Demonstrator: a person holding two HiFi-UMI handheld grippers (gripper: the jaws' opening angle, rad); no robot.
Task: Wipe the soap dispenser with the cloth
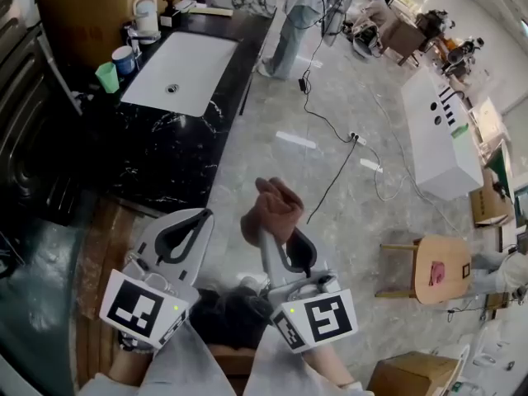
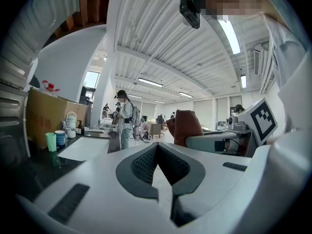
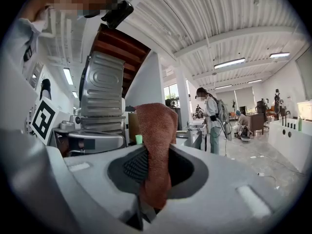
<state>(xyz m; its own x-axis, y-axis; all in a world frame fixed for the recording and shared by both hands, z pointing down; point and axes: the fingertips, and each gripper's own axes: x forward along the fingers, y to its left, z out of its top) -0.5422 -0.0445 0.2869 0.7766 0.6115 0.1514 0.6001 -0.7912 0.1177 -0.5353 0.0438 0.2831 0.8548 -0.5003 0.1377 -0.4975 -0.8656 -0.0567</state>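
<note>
Closest below the head camera are the two hand-held grippers, each with its black-and-white marker cube, both held over the floor beside the counter. The right gripper (image 1: 279,244) has its fingers clamped on a rust-brown terry cloth (image 3: 155,145). The cloth is pinched between the dark ribbed pads. One bunched end stands up past the fingertips and the other end hangs down behind them. From above, the cloth (image 1: 272,209) shows as a crumpled wad at the gripper's tip, in the air and touching nothing else.

The left gripper (image 1: 196,221), just beside it, has its fingertips drawn together with nothing between them. In its own view the pads meet at the tip (image 2: 157,146), and the cloth (image 2: 186,127) stands off to the right.

Well ahead and to the left runs a black marble-patterned counter (image 1: 140,155) with a white rectangular sink (image 1: 186,73) set into it. Beside the sink are a green plastic cup (image 1: 107,77), a blue-and-white cup (image 1: 124,58) and a white jug (image 1: 146,15), with a brown cardboard box (image 1: 91,7) behind them. Which of the small things there is the soap dispenser cannot be made out.

On the grey floor a black cable (image 1: 330,130) trails past a standing person (image 1: 297,19). A long white cabinet (image 1: 441,139) and a round wooden stool (image 1: 437,266) stand to the right.
</note>
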